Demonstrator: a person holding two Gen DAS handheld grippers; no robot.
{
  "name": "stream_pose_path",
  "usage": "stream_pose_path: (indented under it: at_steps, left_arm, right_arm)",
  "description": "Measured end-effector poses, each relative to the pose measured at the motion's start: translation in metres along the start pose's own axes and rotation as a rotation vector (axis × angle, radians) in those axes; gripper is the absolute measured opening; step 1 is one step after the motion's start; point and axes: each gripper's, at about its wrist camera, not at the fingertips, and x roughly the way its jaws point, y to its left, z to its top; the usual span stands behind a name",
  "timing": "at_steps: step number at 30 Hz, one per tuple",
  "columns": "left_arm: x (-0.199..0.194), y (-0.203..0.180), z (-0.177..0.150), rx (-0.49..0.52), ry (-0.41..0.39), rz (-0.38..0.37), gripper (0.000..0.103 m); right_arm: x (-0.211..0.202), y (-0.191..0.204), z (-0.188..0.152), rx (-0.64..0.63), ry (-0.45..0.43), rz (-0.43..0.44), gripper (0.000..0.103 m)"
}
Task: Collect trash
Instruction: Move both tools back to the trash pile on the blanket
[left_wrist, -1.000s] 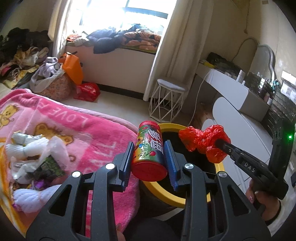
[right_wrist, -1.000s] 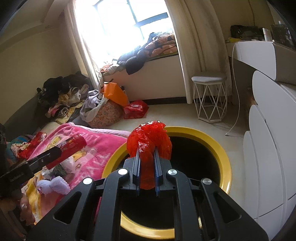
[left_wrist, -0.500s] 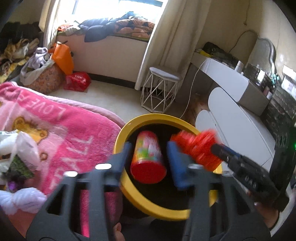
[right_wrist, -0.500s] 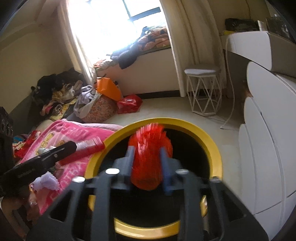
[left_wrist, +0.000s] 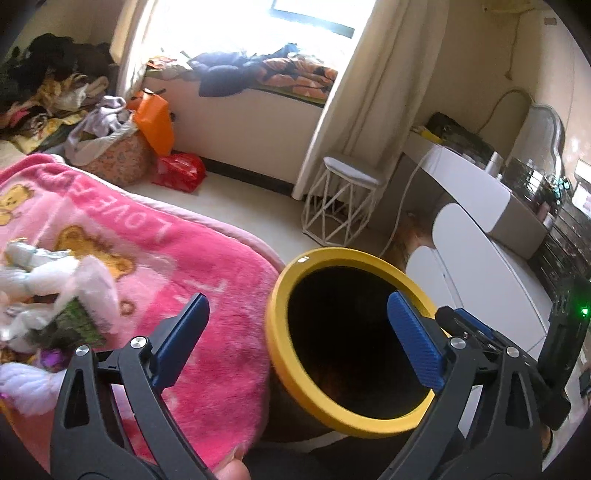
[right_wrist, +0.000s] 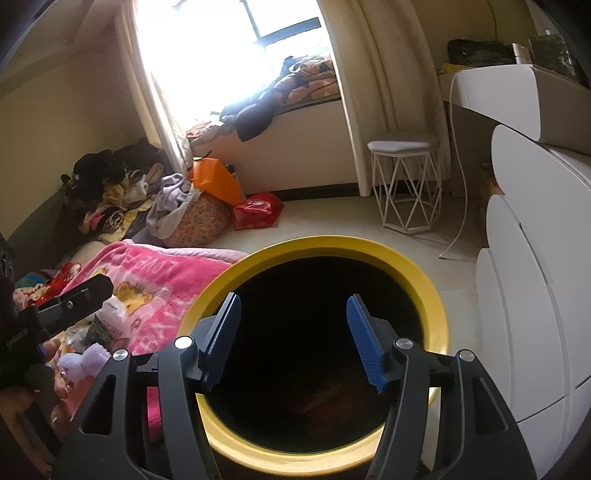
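Observation:
A black trash bin with a yellow rim (left_wrist: 280, 295) (right_wrist: 436, 295) stands beside the bed. Its inside is dark; I cannot make out what lies in it. My left gripper (left_wrist: 295, 325) is open and empty, spanning the bin's left rim. My right gripper (right_wrist: 293, 332) is open and empty directly above the bin's mouth; it also shows in the left wrist view (left_wrist: 476, 332) at the bin's right. A pile of wrappers and white crumpled trash (left_wrist: 55, 295) (right_wrist: 107, 325) lies on the pink blanket (left_wrist: 166, 251) left of the bin.
A white wire stool (left_wrist: 347, 199) (right_wrist: 406, 184) stands on the floor beyond the bin. A white rounded cabinet (right_wrist: 535, 277) is close on the right. Clothes, an orange bag (left_wrist: 155, 118) and a red bag (right_wrist: 258, 210) lie by the window seat.
Both grippers opened over the bin. The red can left my left gripper and the red crumpled plastic left my right gripper; neither is visible now.

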Motion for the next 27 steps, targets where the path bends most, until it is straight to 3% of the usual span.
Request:
stream_pose_path:
  at_steps: [16,27]
  left_arm:
    - [-0.055,0.045,0.006,-0.055,-0.128,0.099,0.089]
    - [-0.082,0.084,0.007,-0.124,-0.173,0.157,0.089]
  right_arm:
    - [-0.009,0.065,-0.002,-0.13,-0.012,0.13,0.064]
    - [-0.007,0.116,-0.009,-0.226,0.007,0.217,0.069]
